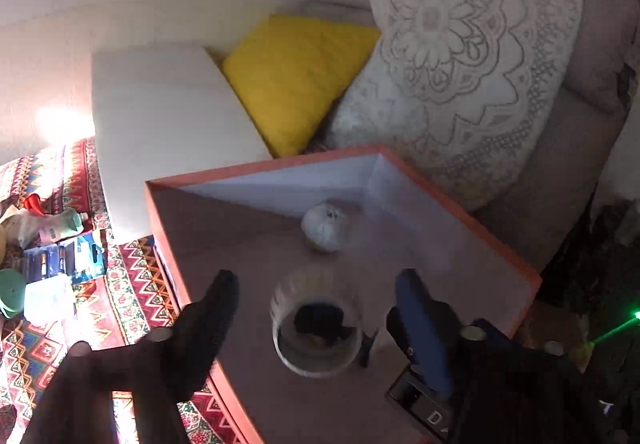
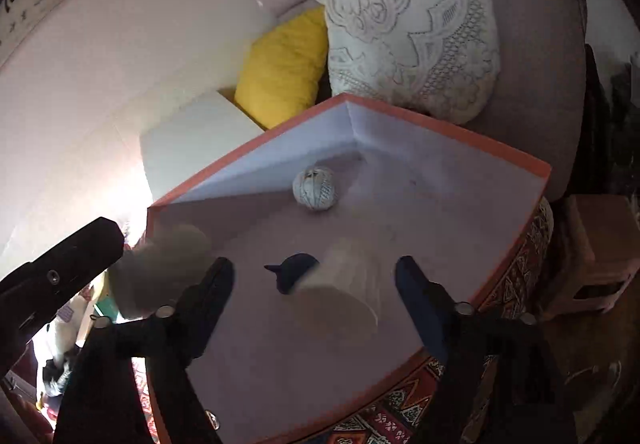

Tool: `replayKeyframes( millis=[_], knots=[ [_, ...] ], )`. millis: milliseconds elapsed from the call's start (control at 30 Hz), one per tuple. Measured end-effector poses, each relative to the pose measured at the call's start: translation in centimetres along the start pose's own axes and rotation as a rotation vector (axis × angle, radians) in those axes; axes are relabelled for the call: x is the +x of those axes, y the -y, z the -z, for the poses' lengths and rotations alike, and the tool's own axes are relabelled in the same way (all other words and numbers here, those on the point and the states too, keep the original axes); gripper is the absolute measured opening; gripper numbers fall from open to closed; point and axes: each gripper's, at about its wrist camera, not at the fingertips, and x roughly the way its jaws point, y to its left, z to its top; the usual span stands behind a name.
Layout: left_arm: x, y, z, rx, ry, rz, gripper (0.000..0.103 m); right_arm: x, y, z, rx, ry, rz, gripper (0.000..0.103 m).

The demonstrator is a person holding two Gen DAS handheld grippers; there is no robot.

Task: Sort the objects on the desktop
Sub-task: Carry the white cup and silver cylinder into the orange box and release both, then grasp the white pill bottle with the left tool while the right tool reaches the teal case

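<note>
Sofa behind with a yellow cushion (image 1: 296, 79) and a lace pillow (image 1: 460, 63); an orange-rimmed box (image 1: 500, 240) sits on a patterned rug (image 1: 128, 284). Inside the box, a white ball (image 2: 315, 188) lies near the far corner and a blurred clear cup (image 1: 316, 328) sits nearer the front edge, a dark object seen through it. Left gripper (image 1: 316, 296) hovers over the cup with jaws apart, not touching it; right gripper (image 2: 316, 284) hovers above the box, jaws likewise apart.

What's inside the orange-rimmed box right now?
A white patterned ball near the far corner of the orange-rimmed box, a blurred clear glass cup and a small dark clip. The cup hides part of the clip.
</note>
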Motion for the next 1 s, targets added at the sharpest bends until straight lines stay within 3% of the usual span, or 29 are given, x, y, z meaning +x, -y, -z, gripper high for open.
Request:
replayKeyframes(
  millis=[67, 300, 600, 733, 1000],
  knots=[
    [-0.2, -0.4, 0.1, -0.011, 0.024, -0.011, 0.095, -0.2, 0.4, -0.1, 0.012, 0.022, 0.011, 0.095],
    [-0.9, -3.5, 0.9, -0.085, 0.01, -0.036, 0.095, -0.3, 0.0, -0.1, 0.033, 0.029, 0.01, 0.096],
    [-5.9, -9.5, 3.0, -0.146, 0.058, -0.139, 0.095, -2.1, -6.9, 2.2, -0.067, 0.07, -0.049, 0.096],
    [-9.0, -14.0, 5.3, -0.212, 0.079, -0.258, 0.097, -2.8, -11.6, 3.9, -0.153, 0.08, -0.11, 0.096],
    [-11.5, -22.6, 16.1, -0.368, -0.008, -0.609, 0.099, -2.1, -20.8, 8.4, -0.335, 0.021, -0.222, 0.096]
  ],
)
